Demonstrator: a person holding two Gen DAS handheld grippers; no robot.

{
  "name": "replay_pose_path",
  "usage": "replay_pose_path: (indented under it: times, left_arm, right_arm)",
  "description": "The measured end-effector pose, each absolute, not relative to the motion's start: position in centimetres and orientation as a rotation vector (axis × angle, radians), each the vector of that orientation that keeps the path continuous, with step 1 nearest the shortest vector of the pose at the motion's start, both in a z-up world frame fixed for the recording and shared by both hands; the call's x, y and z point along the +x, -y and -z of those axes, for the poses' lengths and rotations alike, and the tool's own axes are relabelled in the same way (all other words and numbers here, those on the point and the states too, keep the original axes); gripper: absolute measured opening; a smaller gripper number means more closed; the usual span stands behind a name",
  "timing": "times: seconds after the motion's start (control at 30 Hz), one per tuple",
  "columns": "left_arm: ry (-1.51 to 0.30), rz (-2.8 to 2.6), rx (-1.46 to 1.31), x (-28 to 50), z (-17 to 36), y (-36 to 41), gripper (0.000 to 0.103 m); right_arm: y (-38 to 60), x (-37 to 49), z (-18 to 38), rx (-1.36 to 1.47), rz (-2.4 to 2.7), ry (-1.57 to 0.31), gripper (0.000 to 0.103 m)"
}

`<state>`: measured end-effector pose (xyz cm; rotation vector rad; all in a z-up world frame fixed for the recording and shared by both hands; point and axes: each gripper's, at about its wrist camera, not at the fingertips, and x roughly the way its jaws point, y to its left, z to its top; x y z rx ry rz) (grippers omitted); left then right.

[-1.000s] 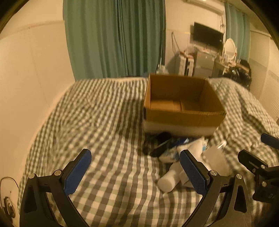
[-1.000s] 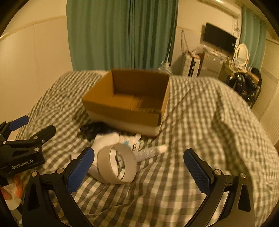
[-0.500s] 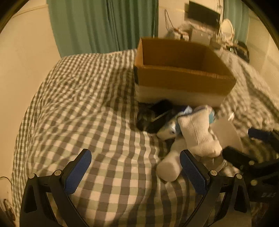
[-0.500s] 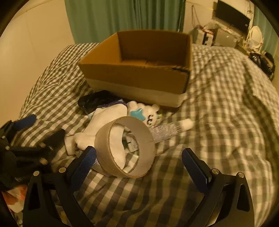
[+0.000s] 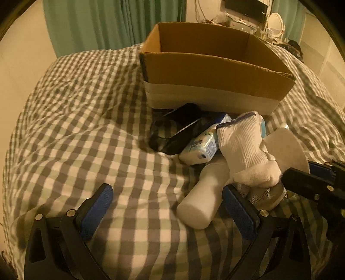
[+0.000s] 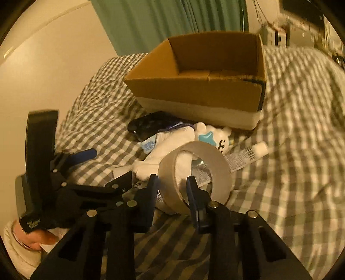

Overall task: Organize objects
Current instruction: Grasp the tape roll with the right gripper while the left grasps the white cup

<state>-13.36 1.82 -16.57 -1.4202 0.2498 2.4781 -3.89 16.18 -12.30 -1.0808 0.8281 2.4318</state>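
An open cardboard box (image 5: pixel 215 71) stands on the checked bed; it also shows in the right wrist view (image 6: pixel 200 90). Before it lies a pile: a black case (image 5: pixel 174 131), a tissue pack (image 5: pixel 200 144), a white sock (image 5: pixel 243 146), a white bottle (image 5: pixel 204 202), a plush toy (image 6: pixel 215 135), a tube (image 6: pixel 248 157) and a tape roll (image 6: pixel 200 172). My right gripper (image 6: pixel 172 189) is shut on the near wall of the tape roll. My left gripper (image 5: pixel 166 209) is open and empty, with the bottle by its right finger.
The bed is covered by a grey checked quilt (image 5: pixel 86 129). Green curtains (image 5: pixel 107 23) hang behind it. A cream wall (image 6: pixel 43 75) runs along the left side. Furniture and a screen (image 5: pixel 245 8) stand far back at the right.
Both grippers moved forward and down toward the pile. My right gripper went from open to shut on the tape roll. My left gripper stayed open.
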Motion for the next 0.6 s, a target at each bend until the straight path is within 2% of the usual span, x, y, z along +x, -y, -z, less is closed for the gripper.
replay_pose_path:
  times: [0.23,0.3,0.33,0.37,0.43,0.47,0.6]
  left_arm:
    - [-0.310,-2.404,-1.435,-13.8,17.5,-3.4,0.100]
    - [-0.317,-2.338,-1.435,-13.8,17.8,-4.0,0.088]
    - [-0.319,-2.297,-1.432,-13.6,18.1,-4.3,0.068]
    - [-0.324,-2.260,-1.424,-13.4,18.1,-4.7,0.058]
    - [-0.371,-2.273,-1.400,-12.9,18.0,-5.1,0.054]
    - [-0.378,-2.274,-1.393,-12.8,17.9,-5.2,0.045]
    - [-0.359,-2.304,-1.336,-11.8,16.7,-4.9,0.039]
  right_arm:
    - [-15.8,-2.9,10.1,-1.041,-2.444,-0.692,0.017]
    - [-15.9,-2.6,9.5,-1.030,-2.451,-0.671,0.017]
    - [-16.2,-2.6,9.5,-1.036,-2.454,-0.658,0.017]
    - [-16.3,-2.4,9.5,-1.039,-2.457,-0.651,0.017]
    - [-16.3,-2.2,9.4,-1.044,-2.466,-0.641,0.016]
    - [-16.3,-2.2,9.2,-1.045,-2.468,-0.636,0.015]
    - [-16.1,-1.9,8.8,-1.024,-2.489,-0.611,0.005]
